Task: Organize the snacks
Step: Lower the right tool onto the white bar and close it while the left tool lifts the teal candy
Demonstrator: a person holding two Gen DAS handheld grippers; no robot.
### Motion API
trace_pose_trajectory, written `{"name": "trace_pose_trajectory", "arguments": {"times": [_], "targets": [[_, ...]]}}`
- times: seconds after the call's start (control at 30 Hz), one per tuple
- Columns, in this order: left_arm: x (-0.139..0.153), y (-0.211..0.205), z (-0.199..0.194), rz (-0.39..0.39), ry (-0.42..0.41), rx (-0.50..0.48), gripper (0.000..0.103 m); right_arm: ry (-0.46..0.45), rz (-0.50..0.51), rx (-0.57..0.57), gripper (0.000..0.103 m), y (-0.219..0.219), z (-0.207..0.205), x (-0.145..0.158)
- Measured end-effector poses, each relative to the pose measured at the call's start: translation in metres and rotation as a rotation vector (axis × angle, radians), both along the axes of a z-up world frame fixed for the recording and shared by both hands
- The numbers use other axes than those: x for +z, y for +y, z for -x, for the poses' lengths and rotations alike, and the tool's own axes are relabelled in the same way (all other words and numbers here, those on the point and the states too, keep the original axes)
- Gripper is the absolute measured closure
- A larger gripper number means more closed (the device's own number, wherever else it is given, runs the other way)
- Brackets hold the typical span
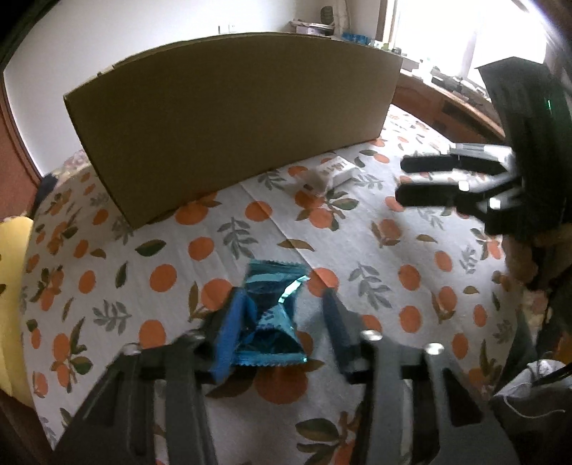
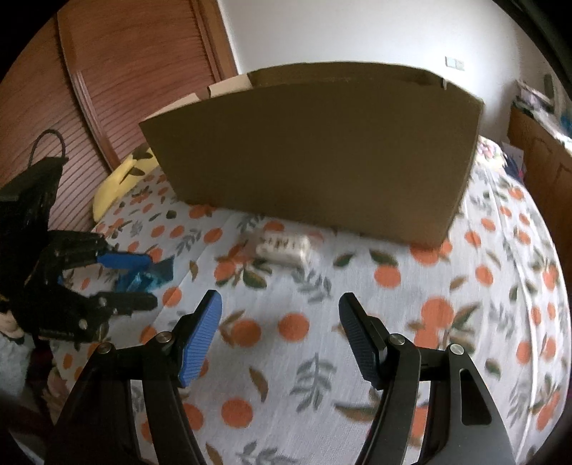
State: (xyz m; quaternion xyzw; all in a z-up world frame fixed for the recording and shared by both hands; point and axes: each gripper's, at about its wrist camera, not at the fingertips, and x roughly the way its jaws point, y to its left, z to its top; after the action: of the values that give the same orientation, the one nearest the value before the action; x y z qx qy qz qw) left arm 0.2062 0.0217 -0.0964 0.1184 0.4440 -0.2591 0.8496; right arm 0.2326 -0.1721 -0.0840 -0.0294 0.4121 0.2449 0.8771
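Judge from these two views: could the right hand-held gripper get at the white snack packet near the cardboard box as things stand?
Probably yes. The right hand-held gripper is open and empty, and only bare cloth lies between it and the white snack packet. The cardboard box stands behind the packet, not in the way.

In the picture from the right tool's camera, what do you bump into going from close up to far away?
Right tool with blue pads → orange-printed white cloth → small white snack packet → big brown cardboard box → white wall.

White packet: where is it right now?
The white packet lies on the orange-print cloth just in front of the cardboard box, ahead of the right gripper, untouched.
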Motion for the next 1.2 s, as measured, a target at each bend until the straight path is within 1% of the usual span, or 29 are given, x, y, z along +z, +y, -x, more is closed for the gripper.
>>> {"name": "trace_pose_trajectory", "arguments": {"times": [0.03, 0.1, 0.23, 0.3, 0.43, 0.5, 0.53, 0.63, 0.7, 0.77, 0.87, 0.9, 1.0, 1.07, 1.13, 1.2], "targets": [[0.000, 0.000, 0.000, -0.011, -0.012, 0.005, 0.078, 0.001, 0.004, 0.008, 0.033, 0.001, -0.004, 0.001], [0.000, -0.001, 0.001, -0.003, -0.018, 0.000, 0.082, 0.017, 0.016, 0.040, 0.033, 0.006, -0.018, 0.003], [0.000, -0.001, 0.006, 0.003, -0.041, 0.011, 0.083, 0.020, 0.076, 0.085, 0.034, 0.016, -0.043, 0.003], [0.001, 0.001, 0.008, 0.010, -0.051, 0.020, 0.083, 0.031, 0.089, 0.109, 0.034, 0.021, -0.051, 0.001], [0.005, 0.007, 0.014, 0.046, -0.064, 0.025, 0.083, 0.037, 0.118, 0.147, 0.034, 0.034, -0.062, -0.002], [0.007, 0.007, 0.015, 0.053, -0.064, 0.023, 0.083, 0.061, 0.108, 0.168, 0.034, 0.039, -0.069, -0.005], [0.008, 0.008, 0.017, 0.056, -0.066, 0.022, 0.083, 0.088, 0.105, 0.184, 0.034, 0.042, -0.073, -0.008], [0.009, 0.006, 0.018, 0.067, -0.067, 0.018, 0.083, 0.106, 0.132, 0.207, 0.034, 0.048, -0.076, -0.014], [0.010, 0.007, 0.019, 0.073, -0.068, 0.019, 0.083, 0.114, 0.168, 0.218, 0.034, 0.050, -0.074, -0.018], [0.010, 0.007, 0.019, 0.080, -0.068, 0.021, 0.083, 0.130, 0.169, 0.229, 0.037, 0.049, -0.072, -0.020], [0.011, 0.008, 0.019, 0.088, -0.068, 0.025, 0.083, 0.148, 0.188, 0.243, 0.038, 0.048, -0.066, -0.020], [0.012, 0.009, 0.020, 0.093, -0.069, 0.025, 0.083, 0.149, 0.196, 0.251, 0.039, 0.048, -0.063, -0.020], [0.013, 0.008, 0.020, 0.099, -0.072, 0.027, 0.083, 0.138, 0.232, 0.259, 0.051, 0.049, -0.056, -0.020], [0.015, 0.009, 0.022, 0.103, -0.075, 0.031, 0.083, 0.120, 0.265, 0.250, 0.061, 0.051, -0.055, -0.020], [0.016, 0.009, 0.024, 0.109, -0.077, 0.036, 0.083, 0.115, 0.273, 0.235, 0.064, 0.051, -0.056, -0.019], [0.018, 0.010, 0.026, 0.118, -0.079, 0.042, 0.083, 0.108, 0.281, 0.233, 0.065, 0.052, -0.055, -0.019]]}}
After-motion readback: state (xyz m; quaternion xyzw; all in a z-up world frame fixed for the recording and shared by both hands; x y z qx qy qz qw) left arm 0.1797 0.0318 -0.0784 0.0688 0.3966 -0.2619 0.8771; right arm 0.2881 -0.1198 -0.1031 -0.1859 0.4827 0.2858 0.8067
